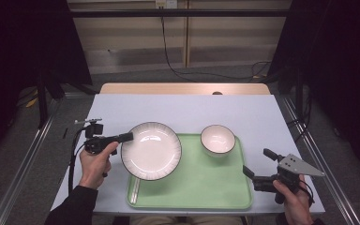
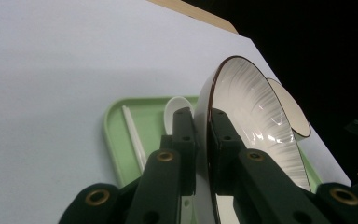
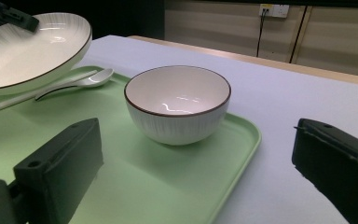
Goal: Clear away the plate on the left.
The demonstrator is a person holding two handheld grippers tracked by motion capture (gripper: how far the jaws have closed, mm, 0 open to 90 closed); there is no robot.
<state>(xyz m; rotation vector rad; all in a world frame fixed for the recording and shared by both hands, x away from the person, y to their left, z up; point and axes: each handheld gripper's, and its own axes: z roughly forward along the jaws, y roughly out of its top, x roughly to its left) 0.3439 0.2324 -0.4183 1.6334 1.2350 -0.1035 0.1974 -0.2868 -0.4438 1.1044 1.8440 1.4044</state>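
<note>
No legible text or labels; wall socket too blurry.

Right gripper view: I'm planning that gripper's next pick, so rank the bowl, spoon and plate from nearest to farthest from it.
1. bowl: straight ahead on the green tray, nearest the open right gripper.
2. spoon: farther left, lying on the tray.
3. plate: far left, lifted above the tray by the left gripper.

The plate (image 1: pixel 151 150), lifted and tilted, hangs over the left part of the tray (image 1: pixel 201 187), covering the spoon (image 3: pixel 81 80) and chopsticks (image 1: pixel 136 190) beneath it. The bowl (image 1: pixel 218 139) blocks the tray's far right corner. The tray's near right area lies bare, as does the bench (image 1: pixel 178 110) beyond.
</note>
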